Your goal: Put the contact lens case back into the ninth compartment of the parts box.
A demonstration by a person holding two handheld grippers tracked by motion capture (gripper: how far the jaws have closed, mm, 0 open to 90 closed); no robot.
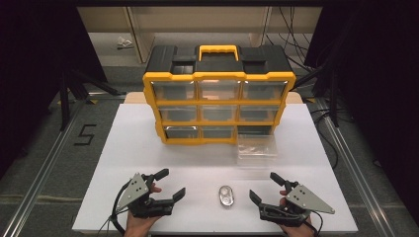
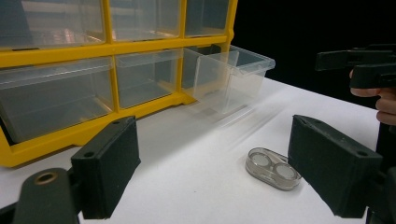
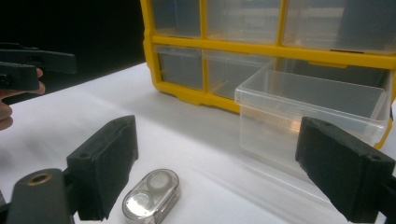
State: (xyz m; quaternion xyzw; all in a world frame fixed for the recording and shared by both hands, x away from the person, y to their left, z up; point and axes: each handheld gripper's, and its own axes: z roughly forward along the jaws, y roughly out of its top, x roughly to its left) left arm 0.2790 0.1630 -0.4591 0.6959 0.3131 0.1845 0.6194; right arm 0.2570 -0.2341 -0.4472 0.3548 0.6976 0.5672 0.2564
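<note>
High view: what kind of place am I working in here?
Probably a lab recording bay, not a home: a white table on a floor with metal rails, black curtains at both sides, loose cables behind the organizer, and a taped 5 on the floor.

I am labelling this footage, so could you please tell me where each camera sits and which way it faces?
High view: above the person's side, looking forward and down at the white table, the yellow drawer cabinet, both hands and open grippers, left gripper, right gripper.
Left gripper view: rides the left gripper, facing the cabinet; own black jaws below.
Right gripper view: rides the right gripper, facing the pulled-out clear drawer; own jaws below.
Shared: the small clear case lies between the grippers.
</note>
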